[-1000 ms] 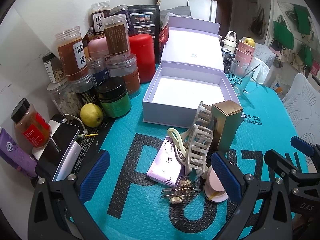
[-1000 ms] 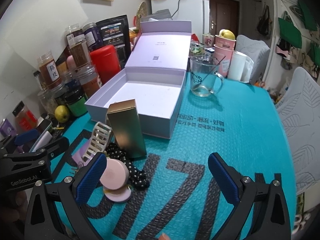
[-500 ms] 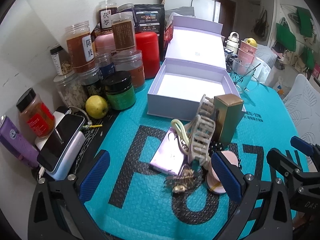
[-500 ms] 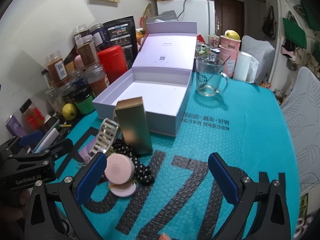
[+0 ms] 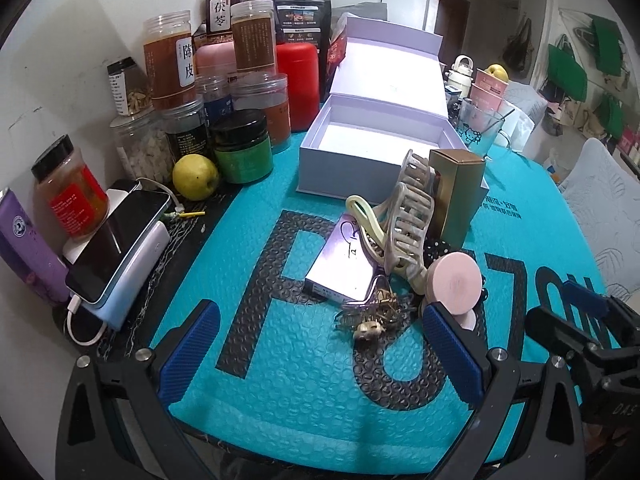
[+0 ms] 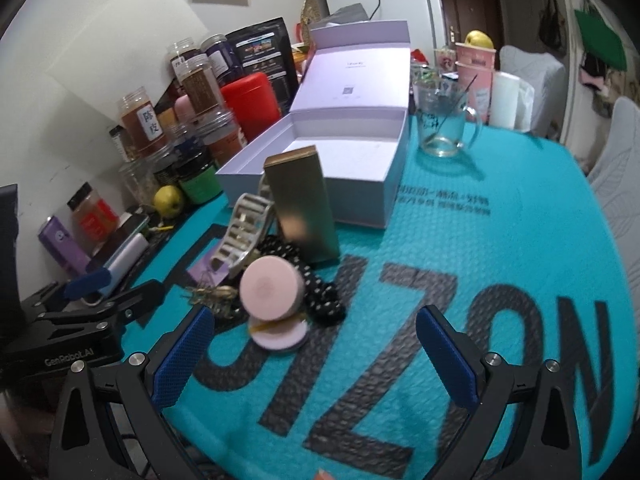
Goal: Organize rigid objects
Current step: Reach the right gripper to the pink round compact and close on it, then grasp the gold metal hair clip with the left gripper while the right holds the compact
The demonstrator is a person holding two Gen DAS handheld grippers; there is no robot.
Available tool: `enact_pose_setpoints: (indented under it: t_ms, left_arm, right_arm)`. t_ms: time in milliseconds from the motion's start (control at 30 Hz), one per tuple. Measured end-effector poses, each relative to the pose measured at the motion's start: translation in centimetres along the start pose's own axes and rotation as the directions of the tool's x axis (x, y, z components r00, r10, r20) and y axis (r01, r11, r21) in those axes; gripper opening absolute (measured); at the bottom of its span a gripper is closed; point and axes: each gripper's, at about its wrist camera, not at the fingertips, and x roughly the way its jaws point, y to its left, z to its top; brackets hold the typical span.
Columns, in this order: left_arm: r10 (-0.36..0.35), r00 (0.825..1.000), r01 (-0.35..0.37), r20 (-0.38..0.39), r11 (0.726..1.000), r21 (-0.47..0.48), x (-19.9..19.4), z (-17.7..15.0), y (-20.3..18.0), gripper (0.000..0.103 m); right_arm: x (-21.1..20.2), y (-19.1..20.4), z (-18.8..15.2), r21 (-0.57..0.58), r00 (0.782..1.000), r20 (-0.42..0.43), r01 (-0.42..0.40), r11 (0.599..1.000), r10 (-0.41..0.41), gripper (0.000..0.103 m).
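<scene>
An open, empty lavender box [image 5: 372, 148] [image 6: 320, 160] stands at the back of the teal mat. In front of it lies a pile: an upright gold box [image 5: 458, 196] [image 6: 304, 204], a beige claw hair clip [image 5: 408, 220] [image 6: 240, 232], a flat lilac box [image 5: 342, 260], a pink round compact [image 5: 456, 282] [image 6: 272, 294], a black dotted scrunchie [image 6: 320, 292] and a small metal clip [image 5: 370, 318]. My left gripper [image 5: 320, 352] is open and empty, just short of the pile. My right gripper [image 6: 316, 354] is open and empty, to the right of the pile.
Jars [image 5: 240, 80], a red canister [image 5: 298, 84], a lemon [image 5: 196, 176] and a phone on a power bank [image 5: 120, 244] crowd the left edge. A glass mug [image 6: 442, 124] and pink cups [image 6: 474, 64] stand behind the box on the right.
Both grippers have pulled back and lifted slightly, so the pile and the box look smaller and farther. Nothing on the mat has moved.
</scene>
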Motion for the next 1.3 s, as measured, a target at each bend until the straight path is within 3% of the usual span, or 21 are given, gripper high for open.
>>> enact_pose_setpoints:
  t_ms: [333, 467, 667, 800, 967, 1167, 1300]
  left_arm:
    - [-0.053, 0.997, 0.051, -0.050, 0.998, -0.042, 1.5, -2.3, 1.6, 0.103]
    - [-0.042, 0.997, 0.038, -0.066, 0.998, -0.052, 2.2, -2.8, 2.1, 0.103]
    - [-0.045, 0.996, 0.039, -0.080, 0.996, -0.081, 3.2, -2.5, 2.9, 0.103]
    - [-0.059, 0.995, 0.054, -0.081, 0.997, -0.063, 3.6, -2.2, 2.3, 0.103]
    - [-0.110, 0.990, 0.106, -0.083, 0.993, -0.052, 3.9, -2.0, 1.2, 0.103]
    - [-0.148, 0.984, 0.144, -0.097, 0.989, -0.041, 4.9, -1.6, -0.4, 0.103]
    - [-0.153, 0.982, 0.149, -0.112, 0.988, -0.041, 6.2, -1.3, -1.3, 0.097]
  right_arm:
    - [2.3, 1.5, -1.0, -0.093, 1.000, -0.021, -0.023, 0.995, 0.021, 0.080]
    - [3.7, 2.3, -0.8, -0.147, 1.000, -0.025, -0.016, 0.989, 0.013, 0.079]
    - [5.9, 3.7, -0.1, -0.245, 1.000, -0.017, 0.019, 0.969, -0.024, 0.070]
    - [7.2, 4.0, -0.1, -0.284, 0.998, -0.035, 0.030, 0.958, -0.042, 0.052]
    - [6.2, 3.2, 0.1, -0.250, 1.000, -0.015, 0.003, 0.968, -0.007, 0.052]
    - [4.3, 1.6, -0.1, -0.198, 1.000, -0.018, 0.017, 0.980, -0.021, 0.051]
    - [3.0, 0.5, -0.8, -0.165, 1.000, -0.006, 0.022, 0.986, -0.023, 0.051]
